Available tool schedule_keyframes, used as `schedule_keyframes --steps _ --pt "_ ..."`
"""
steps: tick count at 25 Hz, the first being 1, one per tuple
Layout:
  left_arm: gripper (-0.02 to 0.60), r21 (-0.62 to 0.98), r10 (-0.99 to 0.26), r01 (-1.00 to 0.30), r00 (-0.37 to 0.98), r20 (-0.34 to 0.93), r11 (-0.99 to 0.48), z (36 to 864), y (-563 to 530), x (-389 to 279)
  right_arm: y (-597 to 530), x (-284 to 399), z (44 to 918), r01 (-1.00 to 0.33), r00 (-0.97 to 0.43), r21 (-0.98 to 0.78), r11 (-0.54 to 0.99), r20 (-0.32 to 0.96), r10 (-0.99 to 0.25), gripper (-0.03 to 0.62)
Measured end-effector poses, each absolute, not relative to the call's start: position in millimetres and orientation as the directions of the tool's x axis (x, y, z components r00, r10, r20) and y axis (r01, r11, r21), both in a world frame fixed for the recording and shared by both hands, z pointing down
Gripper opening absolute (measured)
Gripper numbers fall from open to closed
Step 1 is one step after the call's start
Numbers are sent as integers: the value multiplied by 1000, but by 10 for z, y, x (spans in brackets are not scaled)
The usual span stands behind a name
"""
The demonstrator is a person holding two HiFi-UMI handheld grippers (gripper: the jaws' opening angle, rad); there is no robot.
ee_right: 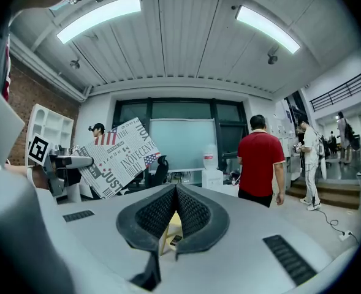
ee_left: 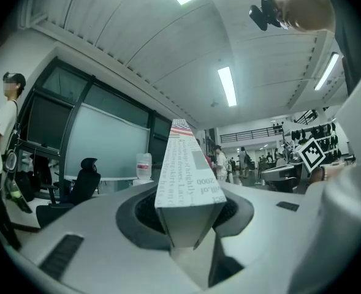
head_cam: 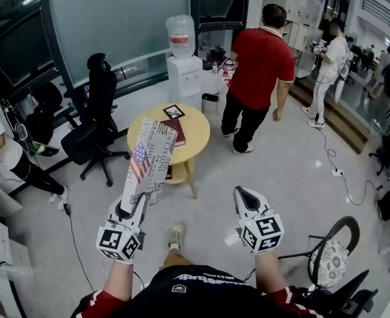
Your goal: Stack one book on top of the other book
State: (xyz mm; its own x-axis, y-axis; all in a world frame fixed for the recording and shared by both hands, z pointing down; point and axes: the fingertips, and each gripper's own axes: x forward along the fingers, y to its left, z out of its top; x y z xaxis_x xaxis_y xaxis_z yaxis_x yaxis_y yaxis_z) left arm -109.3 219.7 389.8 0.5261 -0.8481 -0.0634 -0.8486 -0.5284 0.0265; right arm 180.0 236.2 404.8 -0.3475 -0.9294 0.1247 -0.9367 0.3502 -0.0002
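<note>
My left gripper (head_cam: 132, 209) is shut on the lower end of a book with a newsprint and flag cover (head_cam: 148, 159), which slants up and away over the floor, short of the table. In the left gripper view the book (ee_left: 183, 164) runs edge-on out of the jaws of the left gripper (ee_left: 190, 210). A dark red book (head_cam: 175, 130) lies flat on the round yellow table (head_cam: 198, 140) ahead. To the right, my right gripper (head_cam: 247, 199) is shut and holds nothing; its jaws meet in the right gripper view (ee_right: 175, 193), where the held book (ee_right: 116, 157) shows at left.
A small black framed square (head_cam: 173, 111) lies on the table behind the red book. A person in a red shirt (head_cam: 259, 71) stands beyond it, near a water dispenser (head_cam: 184, 61). A black office chair (head_cam: 97, 121) stands left; another chair (head_cam: 330, 257) is at lower right.
</note>
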Motion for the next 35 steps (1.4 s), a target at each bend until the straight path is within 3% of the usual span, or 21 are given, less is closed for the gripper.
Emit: schedule_keyframes --steps 16,35 --pt "158 32 -827 -827 559 -59 -561 3996 1872 -1007 2112 1759 4174 -931 -363 -26 363 136 -922 29" --pt "160 84 -819 -815 572 -40 -574 4114 747 -936 971 1784 4075 -929 -366 3 370 142 -920 29"
